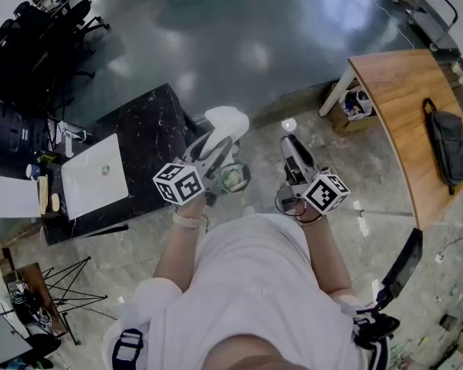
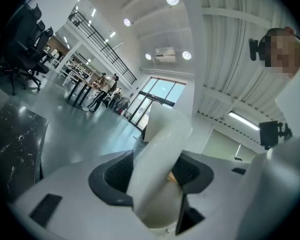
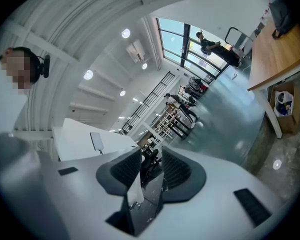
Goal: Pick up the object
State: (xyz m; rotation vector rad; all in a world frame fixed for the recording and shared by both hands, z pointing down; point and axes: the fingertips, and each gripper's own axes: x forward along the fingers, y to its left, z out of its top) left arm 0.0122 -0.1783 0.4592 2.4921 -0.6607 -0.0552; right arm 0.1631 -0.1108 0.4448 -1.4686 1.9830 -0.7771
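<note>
My left gripper (image 2: pixel 157 170) is clamped on the white object (image 2: pixel 161 134). Its jaws stand fairly wide and both dark pads (image 2: pixel 119 171) press against the object's smooth, rounded sides. The piece runs tilted up out of the jaws towards 1 o'clock, clear of any surface. In the head view the left gripper (image 1: pixel 218 143) carries the white object (image 1: pixel 228 120) over the floor, at about 1 o'clock from its marker cube (image 1: pixel 178 183). The black marble worktop (image 1: pixel 150 126) lies close by at 9 to 10 o'clock.

My right gripper (image 3: pixel 151 173) holds nothing. Its jaws stand only a narrow gap apart, and through the gap I see just the distant room. In the head view the right gripper (image 1: pixel 291 143) sits at 3 o'clock from the left one, near it but not touching. The wooden worktop (image 1: pixel 397 91) with a black bag (image 1: pixel 447 146) is well off at 2 o'clock.
</note>
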